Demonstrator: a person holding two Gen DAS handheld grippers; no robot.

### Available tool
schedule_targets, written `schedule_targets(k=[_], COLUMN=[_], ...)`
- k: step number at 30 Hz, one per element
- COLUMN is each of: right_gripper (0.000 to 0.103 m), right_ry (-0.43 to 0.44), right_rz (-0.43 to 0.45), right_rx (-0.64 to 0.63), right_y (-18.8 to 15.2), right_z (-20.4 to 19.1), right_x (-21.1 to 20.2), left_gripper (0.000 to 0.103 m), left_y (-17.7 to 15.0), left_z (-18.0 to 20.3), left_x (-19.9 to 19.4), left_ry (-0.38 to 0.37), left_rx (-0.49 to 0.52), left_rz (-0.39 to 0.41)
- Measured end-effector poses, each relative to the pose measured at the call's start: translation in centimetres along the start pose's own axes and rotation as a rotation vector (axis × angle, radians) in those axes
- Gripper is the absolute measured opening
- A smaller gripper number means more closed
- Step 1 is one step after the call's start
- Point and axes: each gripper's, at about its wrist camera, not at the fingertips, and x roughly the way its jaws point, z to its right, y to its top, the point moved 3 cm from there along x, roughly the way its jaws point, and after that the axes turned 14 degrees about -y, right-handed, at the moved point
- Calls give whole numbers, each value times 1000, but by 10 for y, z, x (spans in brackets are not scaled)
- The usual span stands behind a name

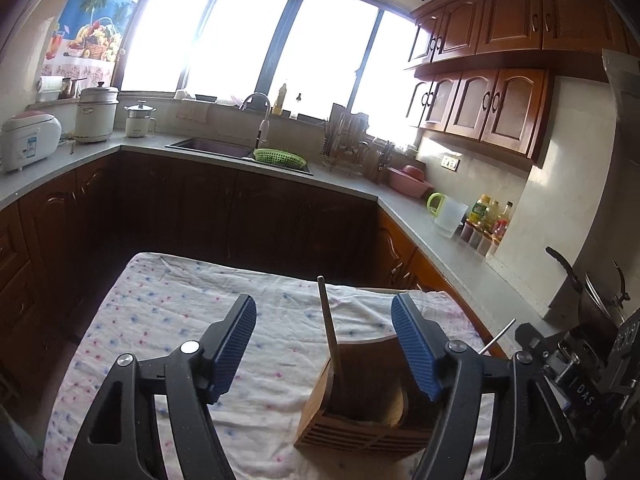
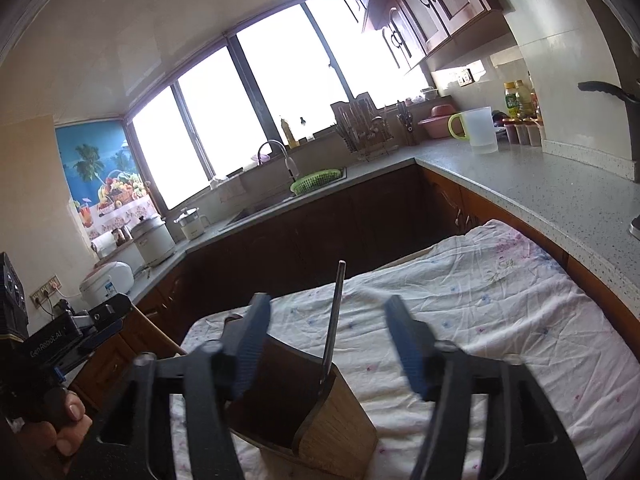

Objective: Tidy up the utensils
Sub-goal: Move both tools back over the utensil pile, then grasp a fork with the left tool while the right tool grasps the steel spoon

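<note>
Two grippers are hovering over a small table draped in a crinkled white cloth (image 1: 168, 320) printed with tiny blue and pink flowers. Left gripper (image 1: 324, 346): black plastic arms, ribbed blue rubber pads, jaws standing wide apart and gripping nothing. Right gripper (image 2: 328, 346): same build, slightly blurred, jaws likewise spread wide and empty. Between both pairs of fingers a wooden utensil holder (image 1: 360, 412) is sitting on the cloth: boxy, slatted along one side, with a curved rim and dark hollow compartments. One slender utensil handle (image 1: 329, 328), straight and flat-ended, is standing in the holder and leaning slightly, its lower end hidden inside; whether it is wood or metal I cannot tell. A thin metal rod (image 1: 498, 336) is showing just right of the left gripper. A hand (image 2: 60, 428) is gripping the left gripper's handle.
</note>
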Motion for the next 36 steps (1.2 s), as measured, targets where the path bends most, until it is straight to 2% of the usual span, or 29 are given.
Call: schedule_targets(k=[3,5,12,19,26,36], right_gripper=[91,95,97,97,97,97], right_ry=[9,16,15,-20,-56,-74], right_rz=[31,44,19,-41,-106,-219], right_rx=[11,19,25,17,5,-33], right_y=[6,7,-7,-42,-80,-133], right_z=[3,7,24,44,58,68], right_x=[-22,-37,-80,-112,-128,-132], left_gripper=[79,79,82,83,83,83], left_y=[-6,-14,-49,-81,-110,-139], left_z=[2,2,9,20,18,13], left_x=[-25,-42,-92,-126,-144,-139], left_ry=[19,23,64,76,95,104], left_rx=[9,6,-6,-22,-55,-123], left_rz=[15,18,-13,-69,-148,-254])
